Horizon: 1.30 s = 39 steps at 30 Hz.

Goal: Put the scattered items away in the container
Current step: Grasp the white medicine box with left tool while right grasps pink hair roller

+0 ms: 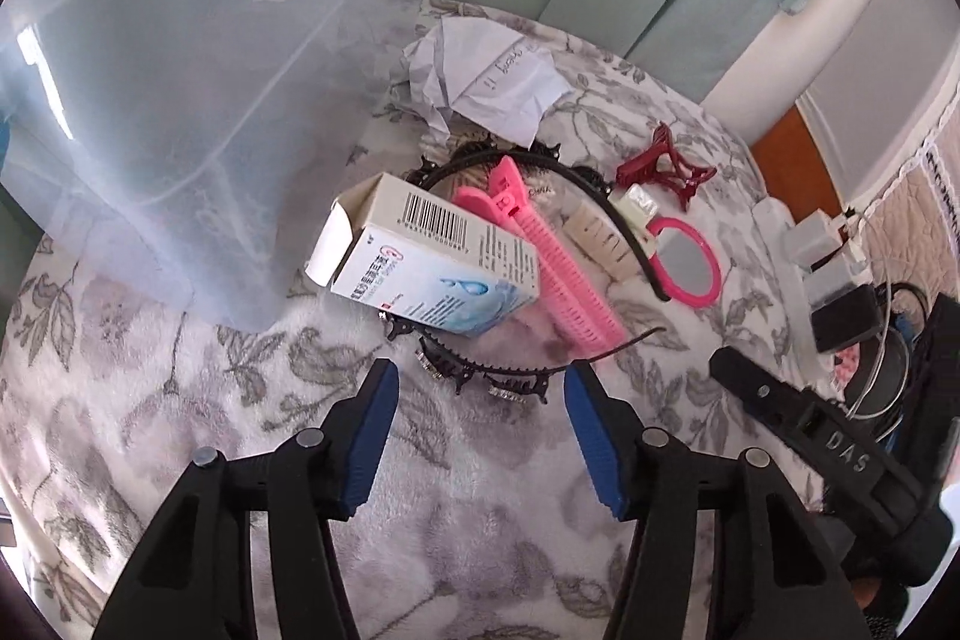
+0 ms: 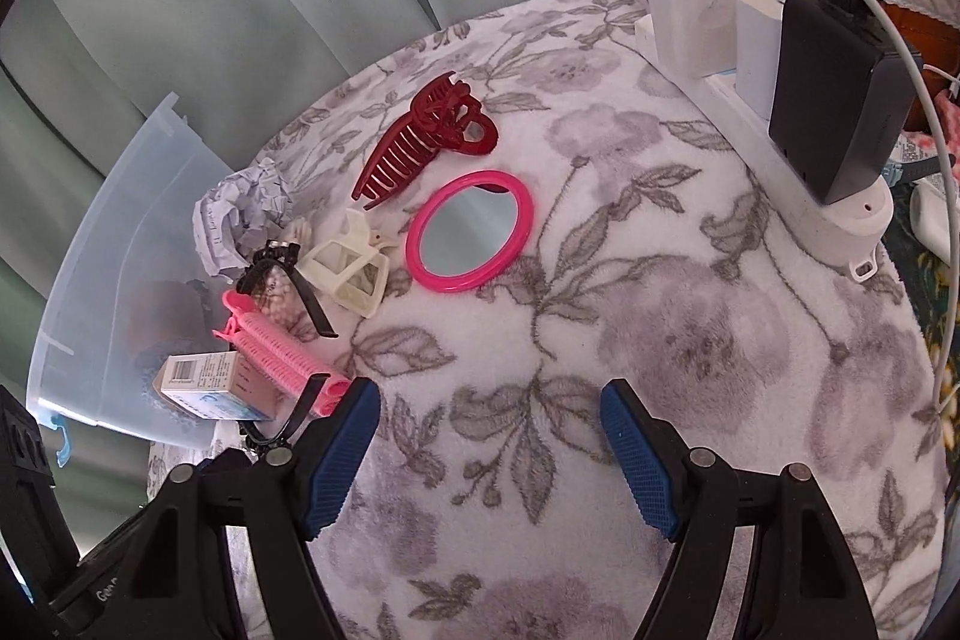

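- Step judged: approach to first pick; nothing is seen inside the container [image 1: 150, 100] yet, all items lie on the floral blanket [image 1: 480, 490].
- Left gripper [image 1: 480, 388]: jaws apart, nothing btwn pads; only blanket is seen in the gap. The black headband [image 1: 480, 370] lies just beyond the tips, at 12 o'clock of the gripper.
- Right gripper [image 2: 489, 406]: released, jaws wide, empty; bare blanket btwn pads. The pink mirror [image 2: 468, 232] is at approx. 12 o'clock of it, well apart.
- Container: translucent bin, at 10 o'clock in left wrist view, just beside the pile.
- Next move, as judged: left jaws to be lowered over headband rim and clenched; thin band on soft pile, so a slip is poss. The box [image 1: 432, 262] and pink hair clip [image 1: 540, 256] rest across the headband and could be dragged along.
- Count, scattered items:
  - 1 headband, black, toothed
  - 1 box w/ barcode
  - 1 pink hair clip, long
  - 1 pink mirror, round
  - 1 dark red claw clip [image 2: 426, 136], at 11 o'clock of mirror
  - 1 cream clip [image 2: 354, 268], touching or just beside mirror
  - 1 crumpled paper [image 1: 480, 82], at 12 o'clock of pile
  - 1 beige comb-like piece [image 1: 600, 238]; type can't be told
- Also: 1 power strip [image 2: 780, 160] w/ 3 chargers, at 2 o'clock in right wrist view.
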{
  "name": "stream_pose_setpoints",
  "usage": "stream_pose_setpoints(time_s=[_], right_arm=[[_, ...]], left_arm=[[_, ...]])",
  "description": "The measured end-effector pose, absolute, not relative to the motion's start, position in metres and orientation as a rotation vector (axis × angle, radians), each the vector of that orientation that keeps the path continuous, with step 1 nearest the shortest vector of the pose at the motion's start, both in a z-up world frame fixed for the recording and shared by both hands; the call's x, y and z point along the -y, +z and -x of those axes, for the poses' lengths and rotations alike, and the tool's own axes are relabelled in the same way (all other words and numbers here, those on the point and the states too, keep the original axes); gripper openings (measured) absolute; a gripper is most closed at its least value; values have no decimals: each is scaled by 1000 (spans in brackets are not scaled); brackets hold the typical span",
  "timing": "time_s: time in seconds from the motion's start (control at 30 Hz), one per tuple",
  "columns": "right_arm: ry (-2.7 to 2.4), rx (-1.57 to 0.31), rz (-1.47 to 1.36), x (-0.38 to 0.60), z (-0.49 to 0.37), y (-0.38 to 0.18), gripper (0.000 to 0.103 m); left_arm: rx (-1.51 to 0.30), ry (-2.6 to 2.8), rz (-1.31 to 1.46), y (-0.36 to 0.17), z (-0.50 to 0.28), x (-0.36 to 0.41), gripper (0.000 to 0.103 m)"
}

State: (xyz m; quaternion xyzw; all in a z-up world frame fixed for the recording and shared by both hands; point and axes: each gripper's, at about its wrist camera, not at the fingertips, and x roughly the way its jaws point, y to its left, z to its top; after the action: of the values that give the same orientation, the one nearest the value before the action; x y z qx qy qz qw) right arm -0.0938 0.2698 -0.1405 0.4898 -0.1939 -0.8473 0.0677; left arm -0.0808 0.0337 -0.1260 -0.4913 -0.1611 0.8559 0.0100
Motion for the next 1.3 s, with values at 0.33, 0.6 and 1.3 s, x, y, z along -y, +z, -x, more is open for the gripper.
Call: stream_pose_setpoints(time_s=[0.33,0.6,1.3], right_arm=[[-2544,561,-1469,-265,104,-143,79],[-2540,549,-1459,-263,108,-145,79],[-2491,554,-1334,-256,104,-125,79]], left_arm=[[636,2710,1573,-133,106,-44,62],[726,2836,1607,-130,123,-49,70],[303,2837,1577,-123,104,-53,29]])
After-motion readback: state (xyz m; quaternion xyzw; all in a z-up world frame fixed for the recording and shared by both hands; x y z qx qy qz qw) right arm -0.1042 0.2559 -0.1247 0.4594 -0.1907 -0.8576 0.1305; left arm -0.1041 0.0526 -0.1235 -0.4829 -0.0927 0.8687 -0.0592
